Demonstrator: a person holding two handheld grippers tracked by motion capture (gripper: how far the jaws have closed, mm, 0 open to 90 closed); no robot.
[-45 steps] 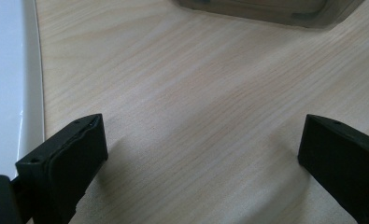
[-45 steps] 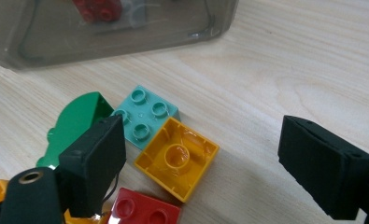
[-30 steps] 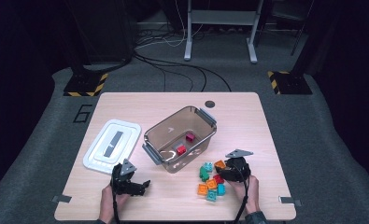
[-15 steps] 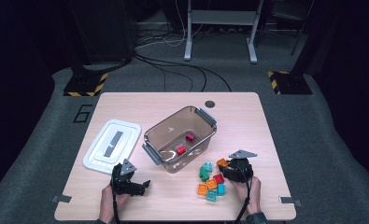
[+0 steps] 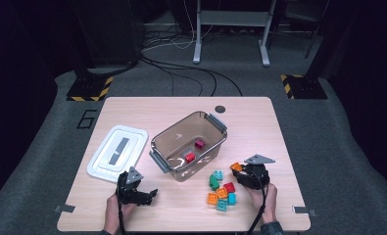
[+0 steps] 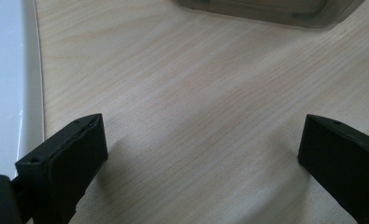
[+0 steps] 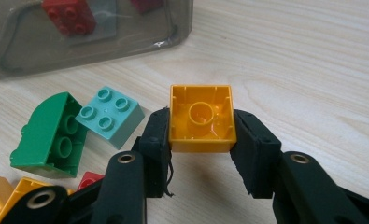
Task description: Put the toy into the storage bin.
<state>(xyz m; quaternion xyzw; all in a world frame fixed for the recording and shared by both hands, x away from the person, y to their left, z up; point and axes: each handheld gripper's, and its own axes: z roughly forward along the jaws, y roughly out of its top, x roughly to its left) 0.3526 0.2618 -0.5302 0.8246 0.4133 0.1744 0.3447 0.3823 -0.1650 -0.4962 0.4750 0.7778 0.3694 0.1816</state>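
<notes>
The right gripper (image 7: 202,140) clamps an orange block (image 7: 202,119), hollow side up, lifted beside the clear tub (image 5: 188,144), likely for dropping in. The left gripper (image 6: 201,154) rests spread open and empty near the tub, keeping clear.

Left gripper (image 5: 149,194): matte black two-jaw tool with a small grey three-cornered plate on top.
Left jaws: two thick black blocks with rounded corners and a tiny pinhole near each top edge; a brass-coloured rivet at the lower left corner of the left gripper view.
Right gripper (image 7: 201,140): black body topped by a grey three-cornered plate.
Right jaws: black ribbed pads on glossy black arms, each arm with a brass-ringed screw hole; a loose black thread hangs off the left pad.
Cables: thin black lead trailing from each tool.
Sleeve (image 5: 272,228): dark cuff at the right wrist.
</notes>
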